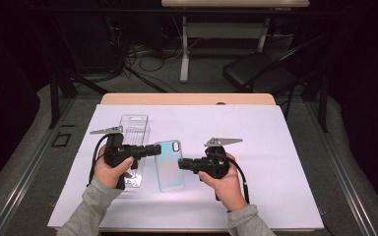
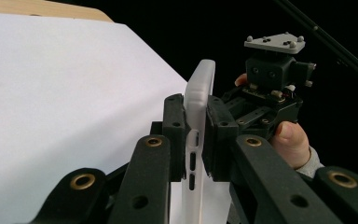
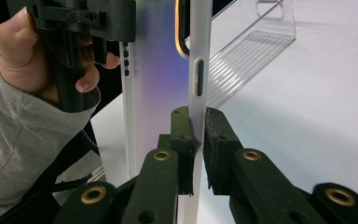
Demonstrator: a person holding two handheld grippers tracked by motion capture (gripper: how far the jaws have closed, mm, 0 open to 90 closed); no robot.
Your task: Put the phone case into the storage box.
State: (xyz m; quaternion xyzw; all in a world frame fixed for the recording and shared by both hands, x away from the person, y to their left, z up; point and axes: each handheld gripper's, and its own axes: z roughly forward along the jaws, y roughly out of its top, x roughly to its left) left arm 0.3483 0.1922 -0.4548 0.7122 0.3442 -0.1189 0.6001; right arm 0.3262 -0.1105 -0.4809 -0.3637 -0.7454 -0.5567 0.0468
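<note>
Packaging: clear plastic blister tray (image 1: 134, 132) lies at the left of the bench (image 1: 275, 147), on the white sheet, partly beneath the left hand (image 1: 110, 172). Appears empty.

Left tongs (image 1: 156, 149): closed on the phone case (image 1: 170, 164), pinching its left long edge. In the left gripper view the two pads clamp the frosted rim (image 2: 198, 107) just above the side-button cutouts, no gap showing.

Phone case: translucent, with an iridescent blue-pink back; camera cutout at the far end. It sits at the middle of the bench, just right of the tray, held between both tongs. Whether it rests on the sheet or is lifted slightly off it cannot be told from the high view.

Right tongs (image 1: 182, 163): closed on the opposite long edge. In the right gripper view the pads nip the thin rim (image 3: 195, 126) below the side slot; the bite is shallow.

Step in hand (judgement): two-sided hold on the case, likely for flexing or carrying it toward the tray.

Handling note: the rim is thin and pliant, so both grips should stay on the wall, clear of the cutouts. Move both hands together and keep the case flat. Uneven pull could twist the case or slip it out of the shallow right bite.
</note>
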